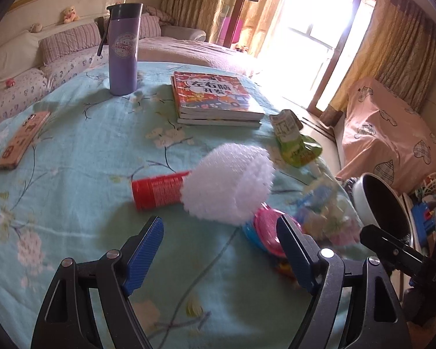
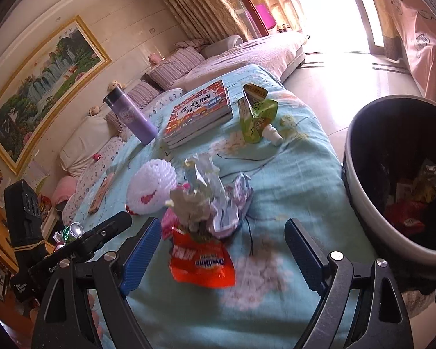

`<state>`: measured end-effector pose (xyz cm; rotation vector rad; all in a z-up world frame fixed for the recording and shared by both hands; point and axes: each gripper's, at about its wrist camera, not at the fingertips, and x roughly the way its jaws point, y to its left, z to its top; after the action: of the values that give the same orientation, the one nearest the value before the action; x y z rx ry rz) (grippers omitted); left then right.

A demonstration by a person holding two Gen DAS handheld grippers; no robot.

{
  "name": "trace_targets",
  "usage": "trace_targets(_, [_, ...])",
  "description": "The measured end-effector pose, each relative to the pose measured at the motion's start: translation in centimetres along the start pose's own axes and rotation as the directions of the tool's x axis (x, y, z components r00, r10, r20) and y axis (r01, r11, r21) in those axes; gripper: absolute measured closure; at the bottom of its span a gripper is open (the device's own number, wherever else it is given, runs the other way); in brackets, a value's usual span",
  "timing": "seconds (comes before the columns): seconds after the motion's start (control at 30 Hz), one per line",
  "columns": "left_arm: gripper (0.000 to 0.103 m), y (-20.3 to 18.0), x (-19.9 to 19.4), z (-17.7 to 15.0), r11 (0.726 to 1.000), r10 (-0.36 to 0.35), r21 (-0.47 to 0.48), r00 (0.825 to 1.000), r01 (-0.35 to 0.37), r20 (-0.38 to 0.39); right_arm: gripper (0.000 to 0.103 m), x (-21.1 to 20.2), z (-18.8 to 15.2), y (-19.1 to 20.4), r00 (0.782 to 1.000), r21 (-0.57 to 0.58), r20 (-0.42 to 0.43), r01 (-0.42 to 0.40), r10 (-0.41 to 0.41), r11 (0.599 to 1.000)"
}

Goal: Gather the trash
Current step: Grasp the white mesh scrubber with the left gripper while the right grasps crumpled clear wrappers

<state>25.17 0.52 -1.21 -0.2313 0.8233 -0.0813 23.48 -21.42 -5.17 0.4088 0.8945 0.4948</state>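
Right wrist view: the right gripper (image 2: pixel 219 257) is held wide open and empty above a red snack wrapper (image 2: pixel 203 264) and crumpled wrappers (image 2: pixel 215 195) on the counter (image 2: pixel 290 168). Some trash is already seen inside the bin (image 2: pixel 372 212). A green pouch (image 2: pixel 254 113) is left uncollected. The left gripper (image 1: pixel 220 257) is likewise held open, with nothing gripped.

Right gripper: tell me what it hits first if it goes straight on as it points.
Most likely the red snack wrapper, which lies on the blue floral cloth between the open right gripper and the crumpled wrappers beyond. Depth is unclear.
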Motion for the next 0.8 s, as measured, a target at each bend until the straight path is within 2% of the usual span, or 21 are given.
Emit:
trace_targets(0.07, [0.027, 0.3, 1.4, 0.5, 1.000, 0.013, -0.014, 1.000, -0.013, -0.023, 0.017, 0.8, 0.3, -0.1, 1.000, 0.002, -0.003, 0.003, -0.003, 1.000])
trace_targets(0.13, [0.047, 0.5, 2.5, 0.8, 1.000, 0.007, -0.027, 0.999, -0.008, -0.046, 0.021, 1.5, 0.3, -0.3, 1.000, 0.010, -0.018, -0.005, 0.005, 1.000])
trace_targets(0.17, [0.053, 0.6, 3.1, 0.9, 0.999, -0.006, -0.032, 0.998, 0.004, -0.061, 0.027, 1.8, 0.3, -0.5, 1.000, 0.014, -0.029, -0.012, 0.012, 1.000])
trace_targets(0.23, [0.074, 0.6, 3.7, 1.1, 0.999, -0.028, -0.035, 0.996, 0.025, -0.079, 0.047, 2.1, -0.1, -0.4, 0.999, 0.013, -0.044, -0.022, 0.022, 1.000])
trace_targets(0.27, [0.076, 0.5, 3.9, 0.9, 0.999, -0.033, -0.029, 0.996, 0.031, -0.082, 0.067, 2.2, -0.2, -0.3, 0.998, 0.008, -0.052, -0.026, 0.026, 1.000])
trace_targets(0.3, [0.080, 0.4, 3.8, 0.8, 0.999, -0.034, -0.020, 0.996, 0.033, -0.077, 0.080, 2.1, -0.4, -0.2, 0.998, 0.002, -0.053, -0.026, 0.026, 1.000])
trace_targets(0.4, [0.088, 0.3, 3.5, 0.6, 0.999, -0.044, -0.008, 0.997, 0.043, -0.068, 0.088, 1.1, -0.7, -0.2, 1.000, -0.015, -0.028, -0.013, 0.012, 1.000])
trace_targets(0.8, [0.091, -1.2, -1.6, -0.3, 0.993, -0.117, 0.027, 0.993, 0.116, 0.014, 0.089, -5.2, -0.2, -1.9, 0.993, 0.011, 0.113, 0.021, -0.022, 1.000])
